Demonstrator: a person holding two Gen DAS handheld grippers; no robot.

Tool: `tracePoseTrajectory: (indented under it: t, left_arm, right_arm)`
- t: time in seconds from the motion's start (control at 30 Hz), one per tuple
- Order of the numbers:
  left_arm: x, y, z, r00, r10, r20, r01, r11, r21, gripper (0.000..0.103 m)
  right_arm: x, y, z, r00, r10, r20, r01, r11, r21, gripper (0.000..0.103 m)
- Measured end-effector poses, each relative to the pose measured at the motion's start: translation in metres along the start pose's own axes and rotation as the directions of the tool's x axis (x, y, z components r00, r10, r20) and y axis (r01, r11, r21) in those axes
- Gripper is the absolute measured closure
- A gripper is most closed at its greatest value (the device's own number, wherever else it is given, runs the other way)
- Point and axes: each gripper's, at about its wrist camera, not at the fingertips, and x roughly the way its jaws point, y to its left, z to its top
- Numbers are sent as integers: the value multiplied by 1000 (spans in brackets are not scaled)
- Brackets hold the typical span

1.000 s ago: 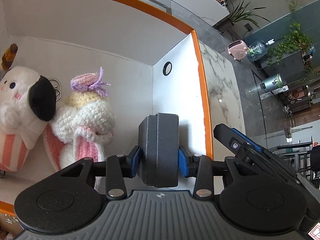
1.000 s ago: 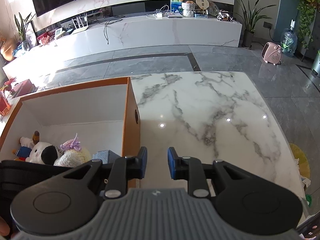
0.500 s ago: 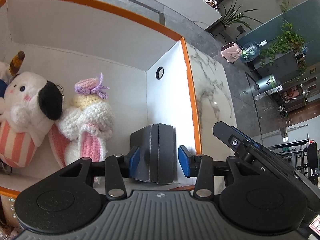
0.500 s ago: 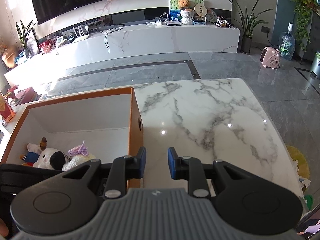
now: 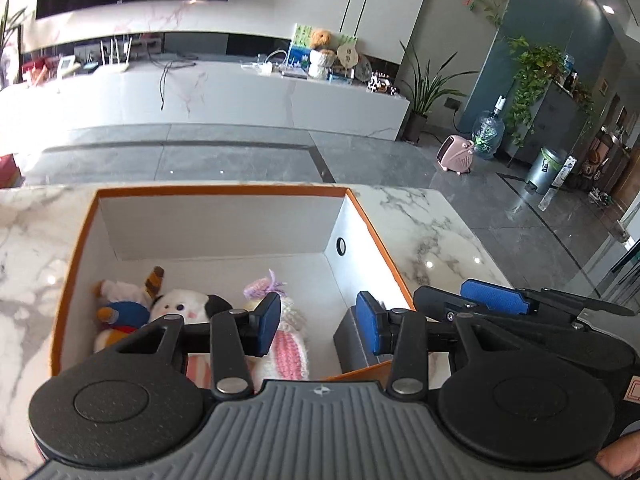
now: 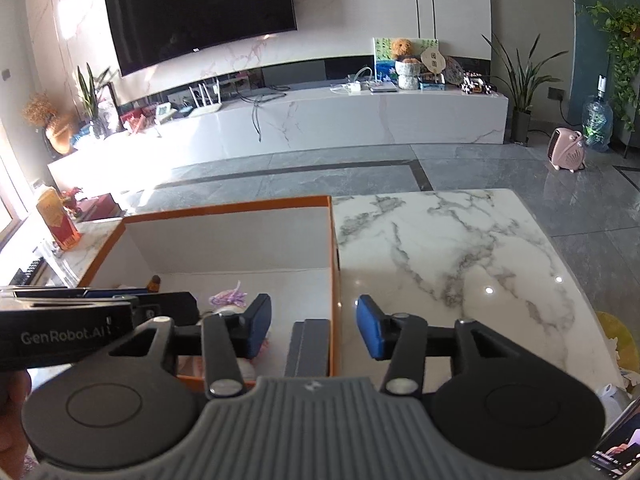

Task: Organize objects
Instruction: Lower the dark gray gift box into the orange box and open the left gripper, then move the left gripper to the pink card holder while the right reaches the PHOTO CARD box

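Note:
An orange-rimmed white box [image 5: 224, 191] stands on the marble table. Inside lie a white plush dog [image 5: 184, 304], a crocheted doll with purple hair [image 5: 288, 344], another small plush [image 5: 116, 312] and a dark grey case [image 5: 352, 340] standing against the right wall. My left gripper [image 5: 318, 322] is open and empty above the box's near side. My right gripper [image 6: 314, 326] is open and empty, over the box's right wall [image 6: 333, 264], with the grey case [image 6: 308, 348] below it. The left gripper also shows at the left of the right wrist view.
The marble table [image 6: 460, 256] stretches to the right of the box. A red carton [image 6: 56, 220] stands at the far left. Beyond the table are grey floor, a white TV bench, plants and a pink heater [image 5: 456, 154].
My left gripper let go of the grey case inside the box, opened wide and pulled back and up. My right gripper opened wider and rose slightly.

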Motion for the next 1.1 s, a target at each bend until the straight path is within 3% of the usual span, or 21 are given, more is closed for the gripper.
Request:
tracePoseTrajectory:
  t: [0.23,0.47,0.77,0.87,1.1]
  left_arm:
    - [-36,18,-25,997,57,54,-61,996,62,50]
    - [-46,44,-62,994,99,-49,-96,994,60,47]
    - [-57,94,-113,968,207,-140,-207,978,14,42]
    - [-58,104,-116,967,206,-153,-209,978,-5,35]
    - [-47,117,-113,978,141,-155,-161,979,-127,34]
  right_arm:
    - [-16,14,-29,999,45,-29,-45,999,4,47]
    - [-9,37,-70,992,71,-109,-73,997,-19,47]
    - [9,70,-104,968,126,-219,-138,990,-42,58]
    - [15,82,-107,961,142,-235,-160,985,-58,58]
    - [24,106,-103,951,186,-247,-207,976,-62,57]
